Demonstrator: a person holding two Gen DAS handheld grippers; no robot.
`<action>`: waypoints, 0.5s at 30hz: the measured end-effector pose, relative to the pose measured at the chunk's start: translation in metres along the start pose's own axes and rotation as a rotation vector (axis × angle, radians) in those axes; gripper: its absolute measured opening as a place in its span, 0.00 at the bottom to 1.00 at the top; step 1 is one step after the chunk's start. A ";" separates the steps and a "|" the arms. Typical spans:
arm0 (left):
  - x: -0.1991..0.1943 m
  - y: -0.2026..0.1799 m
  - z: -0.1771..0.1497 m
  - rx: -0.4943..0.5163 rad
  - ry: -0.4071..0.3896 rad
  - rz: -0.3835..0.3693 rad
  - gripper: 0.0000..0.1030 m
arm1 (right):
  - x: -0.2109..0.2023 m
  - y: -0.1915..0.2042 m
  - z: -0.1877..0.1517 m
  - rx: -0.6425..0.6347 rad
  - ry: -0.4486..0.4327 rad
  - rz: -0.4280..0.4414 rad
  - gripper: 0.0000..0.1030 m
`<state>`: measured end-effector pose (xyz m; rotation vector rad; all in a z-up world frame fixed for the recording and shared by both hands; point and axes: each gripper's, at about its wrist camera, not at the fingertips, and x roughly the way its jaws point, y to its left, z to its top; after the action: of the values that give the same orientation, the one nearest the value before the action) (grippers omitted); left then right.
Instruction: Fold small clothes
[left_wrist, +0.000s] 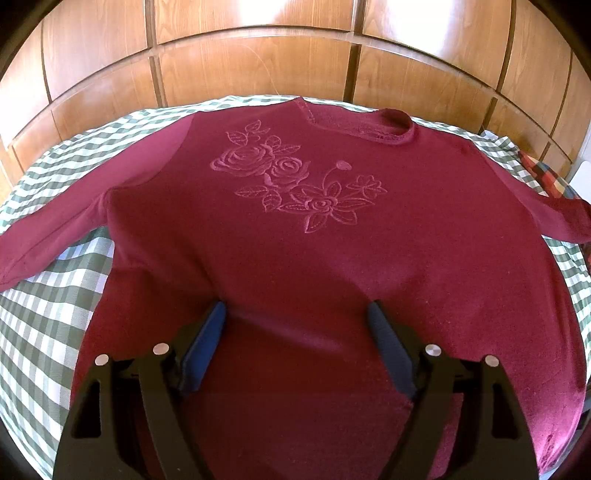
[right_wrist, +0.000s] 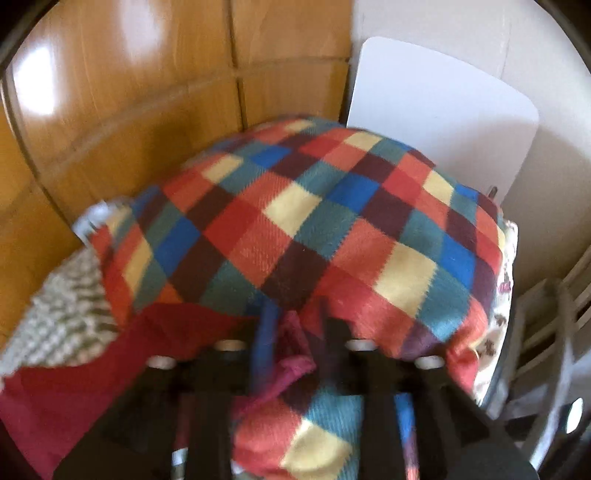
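Note:
A burgundy long-sleeved top (left_wrist: 295, 240) with an embossed rose pattern lies flat, front up, on a green-and-white checked cloth (left_wrist: 44, 332). Its collar points away from me and both sleeves spread sideways. My left gripper (left_wrist: 297, 310) is open, its blue-padded fingers (left_wrist: 207, 343) just above the lower middle of the top. In the blurred right wrist view, my right gripper (right_wrist: 295, 325) is closed on a fold of burgundy fabric (right_wrist: 291, 365), the end of the top's sleeve (right_wrist: 74, 376), beside a multicoloured checked blanket (right_wrist: 314, 229).
A wooden panelled wall (left_wrist: 258, 62) stands behind the surface. The multicoloured blanket (left_wrist: 543, 173) lies at the far right edge. A white board (right_wrist: 439, 122) leans behind the blanket, with a pale rack or chair (right_wrist: 546, 325) to its right.

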<state>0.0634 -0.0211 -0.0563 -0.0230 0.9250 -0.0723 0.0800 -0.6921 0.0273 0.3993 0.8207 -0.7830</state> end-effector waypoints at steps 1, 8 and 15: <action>0.000 0.000 0.000 -0.001 -0.001 0.000 0.77 | -0.012 -0.009 -0.006 0.039 -0.021 0.040 0.50; 0.001 0.000 -0.001 0.002 -0.004 0.005 0.78 | -0.027 -0.014 -0.051 0.129 0.049 0.273 0.50; 0.000 0.001 -0.001 -0.002 -0.006 0.009 0.79 | 0.010 0.015 -0.046 0.124 0.078 0.201 0.24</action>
<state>0.0624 -0.0199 -0.0568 -0.0211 0.9189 -0.0629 0.0730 -0.6591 -0.0088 0.6166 0.7926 -0.6358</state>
